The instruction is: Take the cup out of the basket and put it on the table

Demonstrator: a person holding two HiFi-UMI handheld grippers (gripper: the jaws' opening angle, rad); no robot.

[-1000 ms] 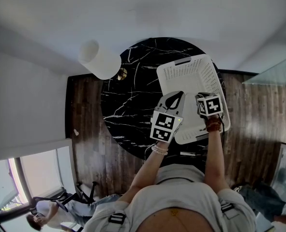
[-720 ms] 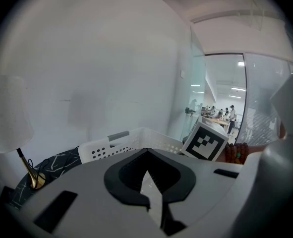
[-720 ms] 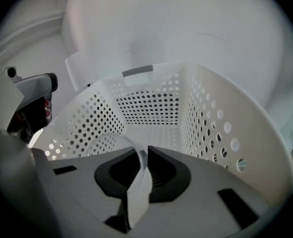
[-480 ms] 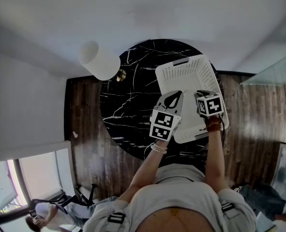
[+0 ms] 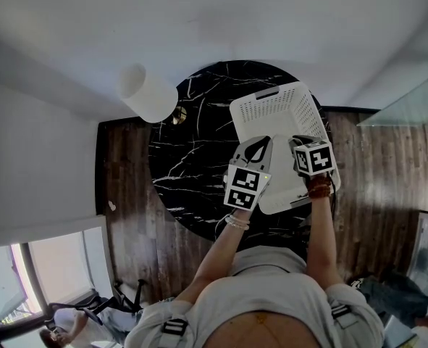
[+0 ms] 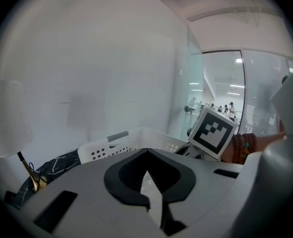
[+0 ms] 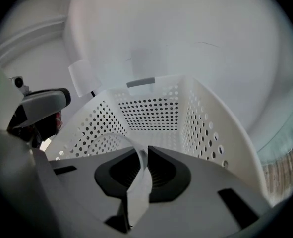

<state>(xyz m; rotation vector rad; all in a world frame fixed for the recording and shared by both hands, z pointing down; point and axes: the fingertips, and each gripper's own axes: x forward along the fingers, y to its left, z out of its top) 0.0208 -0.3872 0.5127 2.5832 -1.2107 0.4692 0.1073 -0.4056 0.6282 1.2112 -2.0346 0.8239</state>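
Black marble round desk [image 5: 188, 162] on a dark wood floor, pale walls, a white lamp [image 5: 148, 91] at the upper left of the head view. White perforated basket [image 5: 271, 111] sat on the right part of the desk. Right claw [image 5: 305, 143] reached into the basket's near end. In the right gripper view that claw [image 7: 145, 148] was clamped on the thin wall of a clear cup [image 7: 138, 182], the rim arcing off to the left of the jaws and the basket walls [image 7: 205, 128] rising around it on all sides. So the cup was inside the basket, pinched by one side, its body to the left of the grip. Its long axis was hard to read, likely near upright. Left claw [image 5: 263, 142] hung just beside the basket's left edge. In its own view [image 6: 146, 157] the jaws were together with nothing between them, only a thin pale slit. Bare marble lay left of the basket in the head view, so the coming move was probably up over the rim, then leftward. The right hand had the cup, while the left claw stood near that path and might have needed to clear.
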